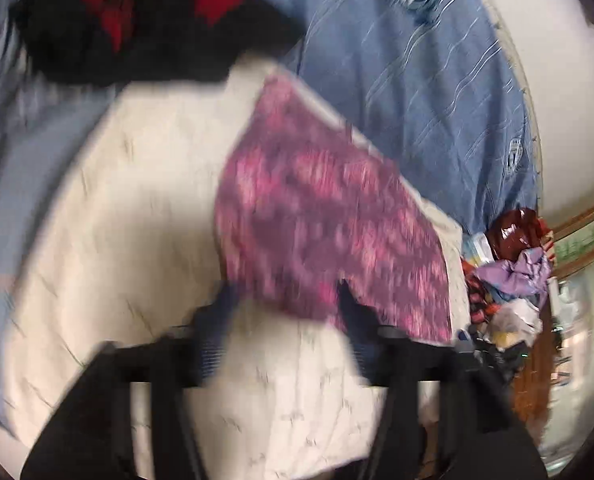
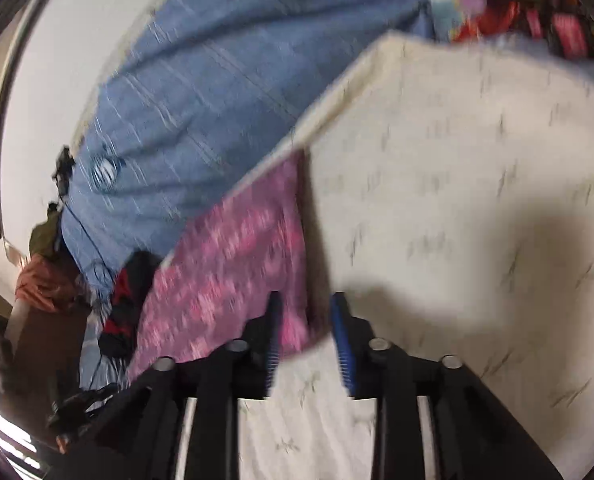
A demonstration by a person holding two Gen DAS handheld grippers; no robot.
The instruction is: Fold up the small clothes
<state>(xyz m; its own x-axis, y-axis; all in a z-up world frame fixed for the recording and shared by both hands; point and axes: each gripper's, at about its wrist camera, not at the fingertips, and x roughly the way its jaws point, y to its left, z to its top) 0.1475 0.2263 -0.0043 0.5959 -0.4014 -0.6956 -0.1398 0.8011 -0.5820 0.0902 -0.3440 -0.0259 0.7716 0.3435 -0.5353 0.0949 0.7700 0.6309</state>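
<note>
Pink patterned cloth (image 1: 329, 216) is lying flat on the cream sheet (image 1: 137, 216). Left gripper (image 1: 285, 300) has its jaws apart at the cloth's near edge; right gripper (image 2: 305, 308) is parted too, gripping nothing.

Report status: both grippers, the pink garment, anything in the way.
Left gripper open, at the pink garment's near edge. Right gripper part open, nothing pinched. Garment flat on cream cloth. Black-and-red garment lies clear.
</note>
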